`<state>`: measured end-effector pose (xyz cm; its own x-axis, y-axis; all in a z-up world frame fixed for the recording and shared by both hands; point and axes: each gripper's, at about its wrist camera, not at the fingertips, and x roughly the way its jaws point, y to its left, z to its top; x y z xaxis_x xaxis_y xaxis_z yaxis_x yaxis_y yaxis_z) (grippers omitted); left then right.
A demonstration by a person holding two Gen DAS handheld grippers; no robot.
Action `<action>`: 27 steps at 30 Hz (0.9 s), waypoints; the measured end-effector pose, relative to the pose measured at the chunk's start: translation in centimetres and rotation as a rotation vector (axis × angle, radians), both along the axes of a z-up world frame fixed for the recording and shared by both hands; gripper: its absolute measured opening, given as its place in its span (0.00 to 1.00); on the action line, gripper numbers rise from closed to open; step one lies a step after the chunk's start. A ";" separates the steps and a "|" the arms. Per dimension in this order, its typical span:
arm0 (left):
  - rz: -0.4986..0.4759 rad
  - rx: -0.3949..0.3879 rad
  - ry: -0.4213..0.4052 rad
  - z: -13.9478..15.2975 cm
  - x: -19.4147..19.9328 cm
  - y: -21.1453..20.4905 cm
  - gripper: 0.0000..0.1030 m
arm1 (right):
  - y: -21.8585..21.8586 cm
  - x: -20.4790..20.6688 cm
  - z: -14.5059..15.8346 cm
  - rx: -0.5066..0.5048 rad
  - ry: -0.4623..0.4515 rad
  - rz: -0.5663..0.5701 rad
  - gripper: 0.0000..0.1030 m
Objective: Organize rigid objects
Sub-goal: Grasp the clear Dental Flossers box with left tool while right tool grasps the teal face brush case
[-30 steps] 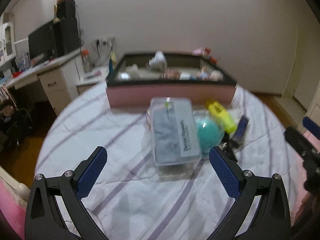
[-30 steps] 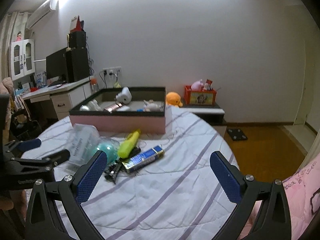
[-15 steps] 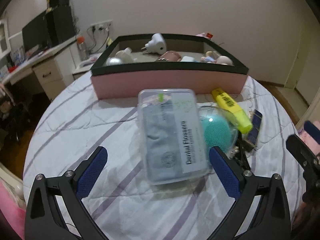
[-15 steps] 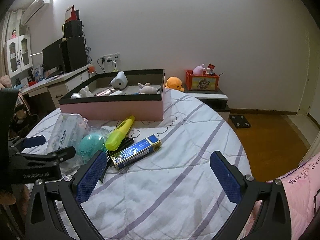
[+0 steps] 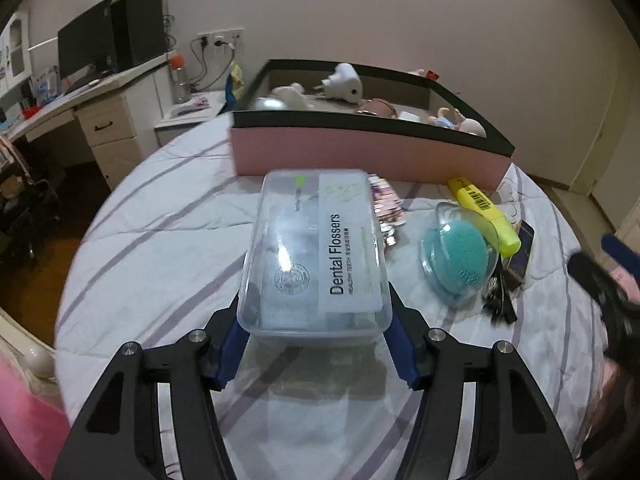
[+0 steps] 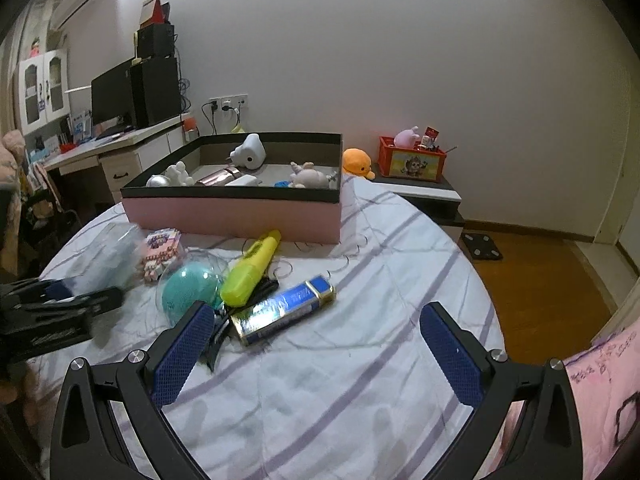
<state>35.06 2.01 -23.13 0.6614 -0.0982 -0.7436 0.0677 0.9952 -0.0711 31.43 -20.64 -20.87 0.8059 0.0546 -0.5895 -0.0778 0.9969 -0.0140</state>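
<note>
A bed [image 6: 320, 380] under a striped quilt carries the clutter. The left hand-held gripper [image 5: 316, 344] is closing its jaws around the near end of the clear dental flosser box [image 5: 316, 252], blue pads at both its sides, though the box's corners hide the contact. The right hand-held gripper [image 6: 320, 352] stands wide, nothing between. The pink tray [image 6: 236, 212] sits behind; small black items beside the teal brush [image 6: 188, 292] are hard to make out.
</note>
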 end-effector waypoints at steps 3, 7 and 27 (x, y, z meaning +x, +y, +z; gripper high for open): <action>0.031 0.035 -0.013 0.4 -0.9 1.2 0.60 | 1.0 1.8 0.3 -0.056 0.027 -0.012 1.00; 0.039 0.039 0.003 0.0 -1.1 2.3 0.60 | 2.6 4.4 -0.1 -0.130 0.094 -0.001 1.00; 0.056 -0.004 0.015 -1.2 -0.9 3.8 0.73 | 8.6 5.5 -0.4 -0.019 0.146 0.142 0.77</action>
